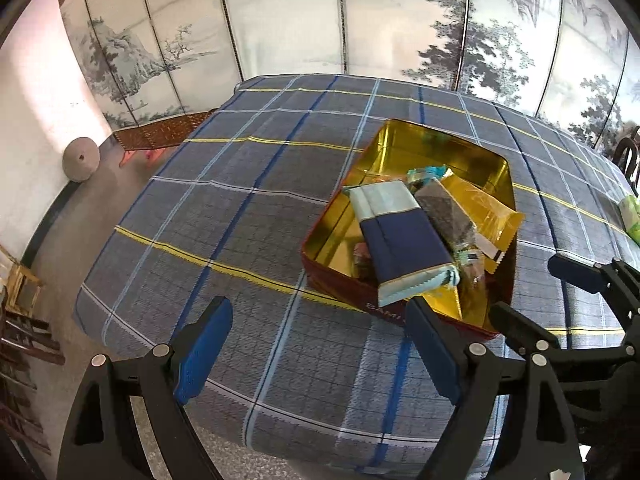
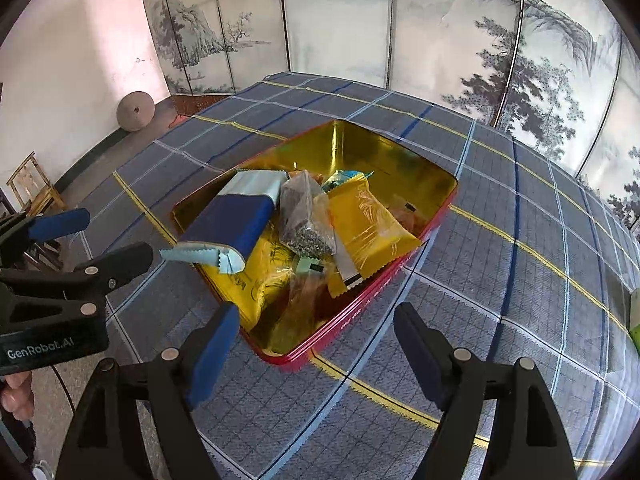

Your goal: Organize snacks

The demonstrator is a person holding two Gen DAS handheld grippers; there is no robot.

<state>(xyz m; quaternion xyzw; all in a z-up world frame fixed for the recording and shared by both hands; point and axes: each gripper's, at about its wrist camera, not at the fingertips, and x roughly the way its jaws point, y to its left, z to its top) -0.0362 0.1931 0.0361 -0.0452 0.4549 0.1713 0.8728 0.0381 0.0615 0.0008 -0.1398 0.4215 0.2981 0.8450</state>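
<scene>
A red tin (image 1: 340, 285) with a gold inside stands open on the checked tablecloth. Several snacks lie in it. A navy and pale blue packet (image 1: 404, 240) leans over the near rim, beside a clear bag of dark pieces (image 1: 444, 208) and a yellow packet (image 1: 488, 208). My left gripper (image 1: 320, 344) is open and empty, just short of the tin's near left side. In the right wrist view the tin (image 2: 360, 312) holds the navy packet (image 2: 232, 220), the clear bag (image 2: 304, 216) and the yellow packet (image 2: 368, 224). My right gripper (image 2: 318, 352) is open, its jaws either side of the tin's near corner and touching nothing.
A green packet (image 1: 632, 216) lies on the cloth at the far right. A painted folding screen (image 1: 340, 20) stands behind the table. On the floor to the left are a round stone (image 1: 80, 159) and a wooden chair (image 2: 36, 190). The table's near edge lies just below both grippers.
</scene>
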